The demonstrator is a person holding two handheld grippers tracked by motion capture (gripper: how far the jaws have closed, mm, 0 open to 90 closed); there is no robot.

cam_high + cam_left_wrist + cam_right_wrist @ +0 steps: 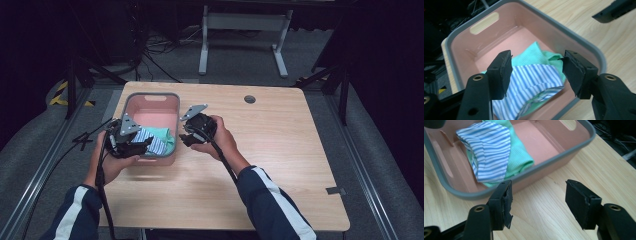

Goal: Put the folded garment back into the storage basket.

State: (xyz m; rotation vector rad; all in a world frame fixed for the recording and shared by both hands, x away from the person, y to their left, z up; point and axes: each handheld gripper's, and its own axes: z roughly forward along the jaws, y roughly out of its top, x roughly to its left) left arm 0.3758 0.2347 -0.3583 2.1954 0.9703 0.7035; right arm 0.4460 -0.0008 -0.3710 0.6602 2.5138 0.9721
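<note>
A pink bin with a grey rim [152, 102] [584, 43] [554, 152] stands on the wooden table at the left. Inside it lie a blue-and-white striped cloth [152, 141] [534, 80] [490, 150] on top of a green cloth [169, 138] [535, 53] [520, 157], at the bin's near end. My left gripper [145, 145] [536, 73] hovers open just above the striped cloth, jaws either side of it with nothing held. My right gripper [184, 135] [537, 203] is open over bare table beside the bin's right wall, empty.
The wooden table [280, 150] stretches wide to the right and front of the bin. A round cable hole [249, 99] sits near its far edge. A white frame [245, 30] and cables lie on the floor beyond.
</note>
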